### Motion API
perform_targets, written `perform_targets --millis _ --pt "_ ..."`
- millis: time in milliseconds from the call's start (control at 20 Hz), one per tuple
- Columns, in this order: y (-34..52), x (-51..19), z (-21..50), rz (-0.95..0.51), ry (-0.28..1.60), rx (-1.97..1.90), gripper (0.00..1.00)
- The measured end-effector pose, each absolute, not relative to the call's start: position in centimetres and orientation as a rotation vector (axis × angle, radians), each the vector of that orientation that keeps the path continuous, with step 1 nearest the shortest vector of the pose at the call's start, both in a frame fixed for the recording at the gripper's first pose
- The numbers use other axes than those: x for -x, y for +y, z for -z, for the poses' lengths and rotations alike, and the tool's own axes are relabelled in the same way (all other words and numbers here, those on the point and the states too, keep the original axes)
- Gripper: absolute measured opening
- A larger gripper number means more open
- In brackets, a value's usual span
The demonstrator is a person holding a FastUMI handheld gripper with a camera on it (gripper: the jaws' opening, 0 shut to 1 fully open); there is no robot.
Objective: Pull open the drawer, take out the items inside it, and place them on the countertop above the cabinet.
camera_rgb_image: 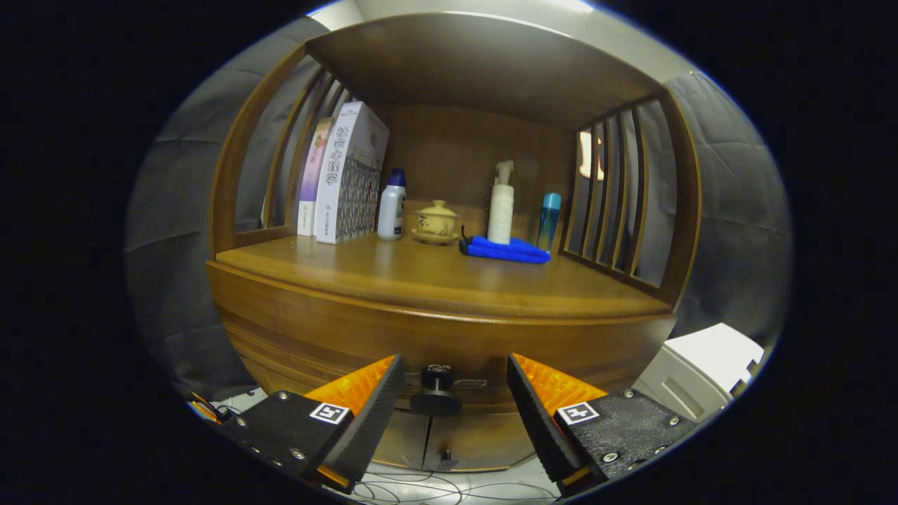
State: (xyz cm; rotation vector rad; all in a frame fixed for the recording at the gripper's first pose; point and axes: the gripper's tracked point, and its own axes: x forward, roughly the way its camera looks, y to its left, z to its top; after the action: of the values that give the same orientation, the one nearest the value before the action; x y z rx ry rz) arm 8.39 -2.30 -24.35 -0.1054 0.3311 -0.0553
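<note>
**Drawer still shut, tongs lined up on the knob**

The tongs (454, 393) stand apart, with nothing clamped. The dark round knob (436, 393) sits in the gap between the two fingers, closer to the left one; whether either finger touches it cannot be told, though both look clear of it. The knob is fixed on the drawer (449, 344), the curved wooden front just under the desk edge. That front looks flush with the cabinet, so by my judgement the drawer is not yet pulled open.

Nothing of the task looks done so far. What is inside the drawer is hidden. Left to do: close on the knob, pull the drawer out, lift each item, and set it on the desk (435, 277).

Beyond the tongs, the desk has a broad bare stretch at its front. Toward the back stand two boxes (344, 175), a white bottle (391, 207) with a blue cap, a small lidded cup (436, 221), a pump bottle (501, 203), a blue cloth (505, 250) and a teal bottle (548, 221). The bare front part seems the likely spot for whatever comes out. To the right of the cabinet, lower down, sits a white box (701, 372).
</note>
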Motion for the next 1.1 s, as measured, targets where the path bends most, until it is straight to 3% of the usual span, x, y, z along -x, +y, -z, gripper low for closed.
perform_targets --millis 250,450,750,1100 --pt "-1.7 -8.9 27.0 0.041 0.362 0.004 0.72" --pt "-1.2 -9.5 27.2 0.024 0.343 -0.017 0.49" --pt "-1.2 -9.1 27.5 0.005 0.349 -0.013 0.36" --pt "-1.5 -5.7 27.3 -0.007 0.358 -0.032 0.36"
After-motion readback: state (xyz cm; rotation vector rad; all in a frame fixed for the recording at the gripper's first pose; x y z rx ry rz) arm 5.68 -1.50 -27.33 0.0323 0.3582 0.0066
